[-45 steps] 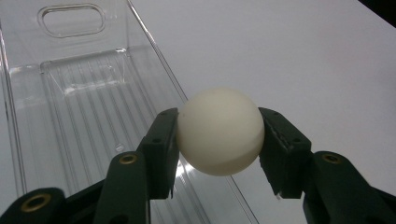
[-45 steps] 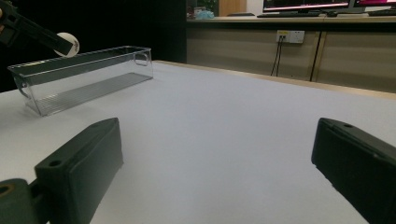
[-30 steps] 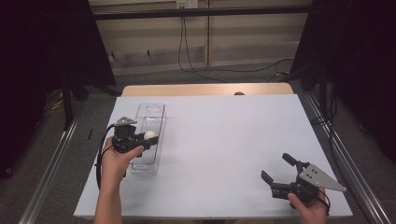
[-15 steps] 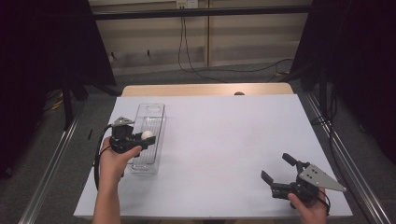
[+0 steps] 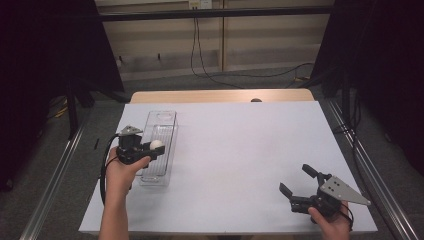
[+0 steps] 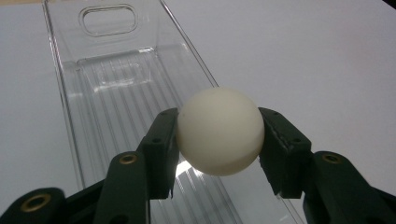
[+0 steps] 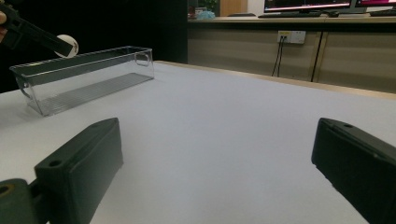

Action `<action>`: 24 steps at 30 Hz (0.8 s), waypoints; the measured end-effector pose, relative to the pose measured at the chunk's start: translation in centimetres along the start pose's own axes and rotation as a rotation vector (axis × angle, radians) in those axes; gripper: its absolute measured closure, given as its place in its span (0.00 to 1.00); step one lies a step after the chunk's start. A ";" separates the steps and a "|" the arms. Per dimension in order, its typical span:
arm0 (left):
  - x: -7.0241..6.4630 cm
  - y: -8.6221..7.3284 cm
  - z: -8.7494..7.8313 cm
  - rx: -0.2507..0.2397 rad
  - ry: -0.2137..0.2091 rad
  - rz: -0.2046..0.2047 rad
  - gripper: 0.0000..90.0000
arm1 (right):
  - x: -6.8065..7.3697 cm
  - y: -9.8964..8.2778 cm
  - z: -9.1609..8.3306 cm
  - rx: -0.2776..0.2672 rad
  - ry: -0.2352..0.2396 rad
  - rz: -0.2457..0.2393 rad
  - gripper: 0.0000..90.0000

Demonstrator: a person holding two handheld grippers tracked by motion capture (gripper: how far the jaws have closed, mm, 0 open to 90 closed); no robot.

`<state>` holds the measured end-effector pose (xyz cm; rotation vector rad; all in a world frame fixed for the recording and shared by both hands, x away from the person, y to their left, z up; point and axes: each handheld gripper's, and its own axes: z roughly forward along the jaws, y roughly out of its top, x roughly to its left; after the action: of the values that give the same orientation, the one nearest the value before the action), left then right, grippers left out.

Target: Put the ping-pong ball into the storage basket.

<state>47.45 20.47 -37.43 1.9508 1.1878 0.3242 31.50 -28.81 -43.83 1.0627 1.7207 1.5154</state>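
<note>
Left claw (image 5: 154, 148) holds ball (image 5: 157, 144) over bin (image 5: 161, 131).

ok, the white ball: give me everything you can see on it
The ball is a smooth, matte, off-white sphere, plastic by the look, unmarked and undented. The left gripper is shut on it, one black pad pressing each side. It hangs above the clear tray, over the tray's near half, touching neither the tray nor the white table. Only the pads touch it.

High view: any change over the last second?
Hardly any. The left tool at most edged slightly over the clear tray; it keeps its grip on the white ball above the tray. Nothing was picked up or let go. The right tool stays open, low over the white table at the near right. The tray has not shifted.
</note>
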 end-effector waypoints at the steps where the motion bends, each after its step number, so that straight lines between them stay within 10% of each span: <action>1: 0.1 0.0 0.0 0.003 0.004 0.007 0.57 | 0.0 0.0 0.0 -0.001 0.001 -0.001 0.02; 24: 0.7 -0.4 0.5 0.014 0.031 0.025 0.57 | 0.0 0.0 0.0 -0.002 0.003 0.000 0.02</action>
<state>47.87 20.85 -38.16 1.9804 1.1887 0.3610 31.50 -28.75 -43.81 1.0598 1.7205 1.5193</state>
